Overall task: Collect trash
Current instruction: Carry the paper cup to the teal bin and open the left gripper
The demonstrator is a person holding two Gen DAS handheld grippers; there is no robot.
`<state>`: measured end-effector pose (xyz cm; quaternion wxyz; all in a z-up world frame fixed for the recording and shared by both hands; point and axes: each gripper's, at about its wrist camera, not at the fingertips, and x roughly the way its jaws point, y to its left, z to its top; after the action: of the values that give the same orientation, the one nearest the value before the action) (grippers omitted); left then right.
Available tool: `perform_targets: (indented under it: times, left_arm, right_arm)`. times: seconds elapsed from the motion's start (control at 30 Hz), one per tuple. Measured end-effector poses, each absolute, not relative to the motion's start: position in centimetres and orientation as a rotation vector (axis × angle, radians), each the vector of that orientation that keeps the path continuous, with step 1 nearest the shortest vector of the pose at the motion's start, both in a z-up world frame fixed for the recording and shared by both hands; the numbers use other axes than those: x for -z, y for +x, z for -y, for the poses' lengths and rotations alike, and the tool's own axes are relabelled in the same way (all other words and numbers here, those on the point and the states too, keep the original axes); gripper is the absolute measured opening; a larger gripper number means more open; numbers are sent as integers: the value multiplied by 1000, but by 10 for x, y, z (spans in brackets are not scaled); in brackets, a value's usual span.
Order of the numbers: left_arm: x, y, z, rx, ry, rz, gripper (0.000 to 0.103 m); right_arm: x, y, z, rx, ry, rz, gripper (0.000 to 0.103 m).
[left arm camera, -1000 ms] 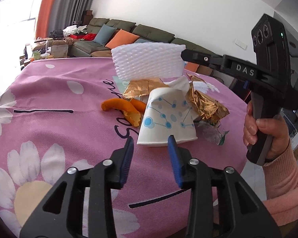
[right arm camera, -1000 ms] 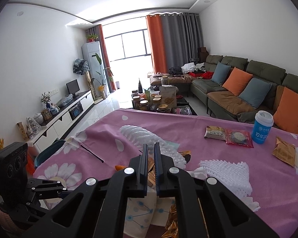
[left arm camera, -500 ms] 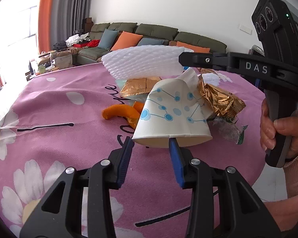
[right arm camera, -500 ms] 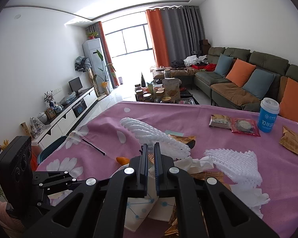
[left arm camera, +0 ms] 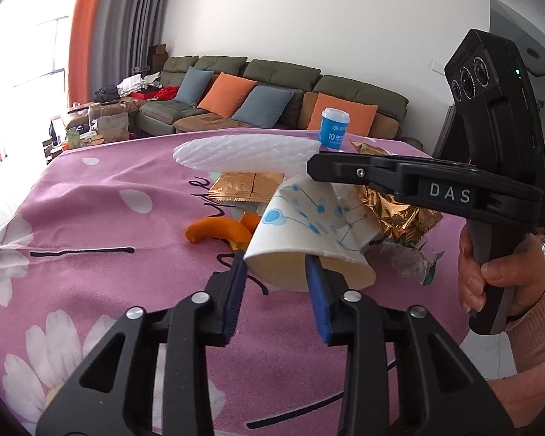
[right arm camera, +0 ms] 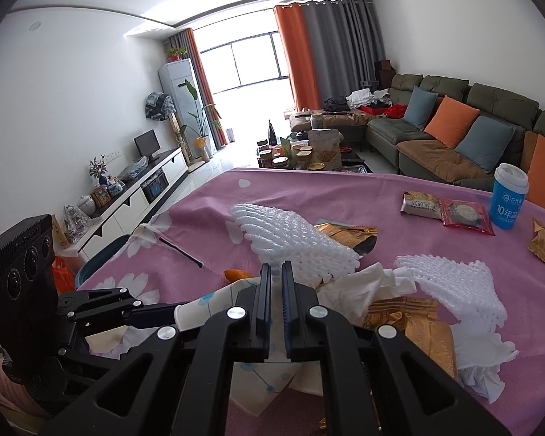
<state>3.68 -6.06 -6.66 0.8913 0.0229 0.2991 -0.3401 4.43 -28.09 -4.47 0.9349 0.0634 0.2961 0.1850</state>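
In the last second my spread left claw (left arm camera: 275, 272) slid one finger inside the tipped paper cup (left arm camera: 310, 234) on the desk (left arm camera: 91, 218), ready to pinch, while my right claw (right arm camera: 276, 279) stays pressed on the foam net (right arm camera: 294, 241).

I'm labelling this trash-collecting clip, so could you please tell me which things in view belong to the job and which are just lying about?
Part of the job:
- paper cup
- foam net, held by the right gripper
- orange peel
- gold wrappers
- crumpled tissue
- left gripper, jaws straddling the cup rim

Just lying about:
- blue lidded cup
- sealed snack packets
- sofa cushions
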Motion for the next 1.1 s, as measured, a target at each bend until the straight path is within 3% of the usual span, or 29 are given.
perform_targets:
  times: [0.03,0.07,0.47,1.1]
  left_arm:
    - [67,37,61,707,49,-627,13]
    - [68,38,62,707,50,-638,8]
    - [47,26,12,617,-49,-594,3]
    - [12,-9,-209,111,-177,-502,3]
  right_arm:
    - [45,44,280,-381,129,-607,5]
    - [45,44,280,-381,129,-607,5]
    - [13,43,264,-442,132,-520,5]
    - [-21,81,104,-850,98,-505,5]
